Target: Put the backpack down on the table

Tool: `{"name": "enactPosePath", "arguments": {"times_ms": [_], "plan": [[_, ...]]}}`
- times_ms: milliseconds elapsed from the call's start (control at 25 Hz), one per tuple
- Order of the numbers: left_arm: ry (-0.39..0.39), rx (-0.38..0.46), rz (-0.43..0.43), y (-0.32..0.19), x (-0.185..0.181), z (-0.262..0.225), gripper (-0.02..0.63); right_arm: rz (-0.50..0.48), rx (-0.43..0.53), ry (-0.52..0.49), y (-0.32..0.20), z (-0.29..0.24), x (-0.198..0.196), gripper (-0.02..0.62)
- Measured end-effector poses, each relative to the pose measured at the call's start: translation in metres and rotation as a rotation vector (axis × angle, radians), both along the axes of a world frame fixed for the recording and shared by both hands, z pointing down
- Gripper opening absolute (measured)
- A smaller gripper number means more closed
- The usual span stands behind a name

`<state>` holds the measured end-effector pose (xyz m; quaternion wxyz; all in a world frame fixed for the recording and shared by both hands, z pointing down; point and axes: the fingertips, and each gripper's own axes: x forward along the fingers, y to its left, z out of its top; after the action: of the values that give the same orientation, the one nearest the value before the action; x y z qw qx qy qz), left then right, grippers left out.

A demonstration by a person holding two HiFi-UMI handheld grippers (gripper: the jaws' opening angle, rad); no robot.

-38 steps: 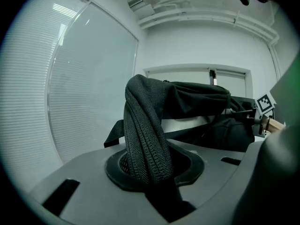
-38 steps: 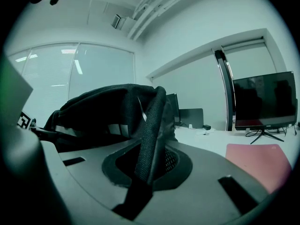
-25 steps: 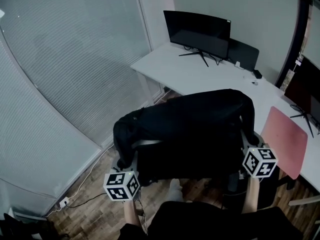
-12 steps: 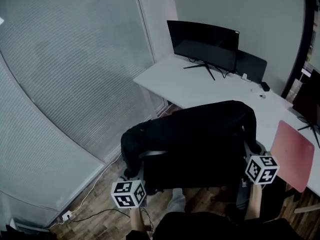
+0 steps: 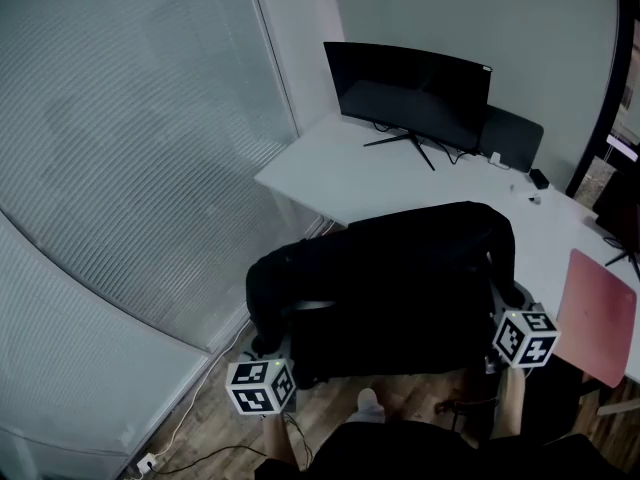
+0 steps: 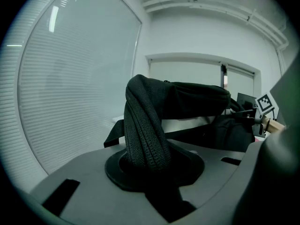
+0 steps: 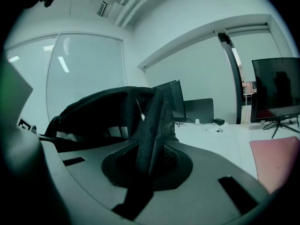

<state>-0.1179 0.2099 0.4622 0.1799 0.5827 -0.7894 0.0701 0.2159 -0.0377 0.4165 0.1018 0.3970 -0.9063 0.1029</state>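
Observation:
A black backpack [image 5: 385,288] hangs in the air between my two grippers, in front of the near edge of the white table [image 5: 340,173]. My left gripper [image 5: 270,353] is shut on a thick folded zip edge of the backpack [image 6: 145,135] at its left end, and the fabric fills the left gripper [image 6: 154,170]. On the bag's right end, my right gripper [image 5: 497,303] is shut on a black webbing strap [image 7: 151,125], which rises out of the right gripper [image 7: 149,165]. The bag's underside is hidden.
A dark curved monitor [image 5: 410,83] stands at the back of the table, with a black panel [image 5: 512,138] beside it. A red mat [image 5: 597,313] lies on the right wing, near a second screen [image 5: 622,203]. Blinds [image 5: 120,168] fill the left. A cable [image 5: 200,433] crosses the wooden floor.
Both grippers have carried the backpack forward, towards the table. The table's edge now lies closer to the bag. The grips have not changed.

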Motion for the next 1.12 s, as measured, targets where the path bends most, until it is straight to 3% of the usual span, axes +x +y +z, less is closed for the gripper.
{"name": "enactPosePath", "arguments": {"times_ms": [440,1120], "plan": [[0.015,-0.007,0.083,-0.066,-0.084,0.005,0.103,0.081,-0.013,-0.014,-0.039,0.005,-0.064,0.038],[0.023,-0.027,0.151,-0.151,-0.125,0.007,0.103,0.149,-0.04,-0.033,-0.098,0.008,-0.09,0.037]]}}
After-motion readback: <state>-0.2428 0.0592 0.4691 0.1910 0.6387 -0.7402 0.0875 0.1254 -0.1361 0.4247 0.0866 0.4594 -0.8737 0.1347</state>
